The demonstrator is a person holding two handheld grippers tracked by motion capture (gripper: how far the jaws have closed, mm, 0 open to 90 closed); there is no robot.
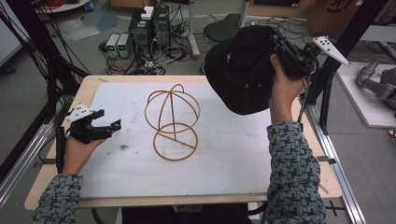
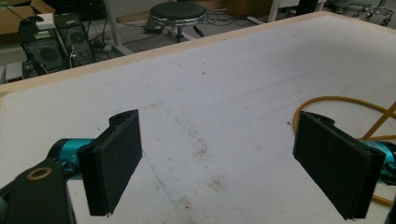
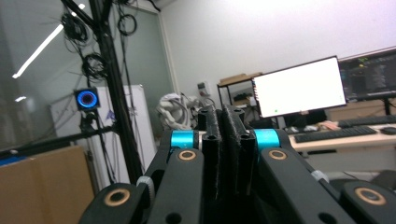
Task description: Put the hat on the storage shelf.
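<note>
Sleeved forearms come in at the near edge of the table (image 1: 56,184), each hand holding a gripper. The left gripper (image 1: 103,127) is held low by the left edge of the white mat (image 1: 224,163) with its jaws spread wide and nothing between them. The right gripper (image 1: 280,49) is raised off the far right corner, and a black bucket hat (image 1: 240,70) is pinched by the brim, hanging in the air.

The wire hat stand (image 1: 173,122) is sitting mid-mat, toward the far edge. Since it looks light and open, it could probably be knocked over or shoved if the hat is dropped on off-centre, and the floppy brim could be slipped from such a small pinch.

From the right gripper view, jaws pressed tight are seen, with just a monitor (image 3: 301,87) and room behind. From the left gripper view, the stand's base ring (image 2: 327,105) is caught beside the open pads (image 2: 116,163).
</note>
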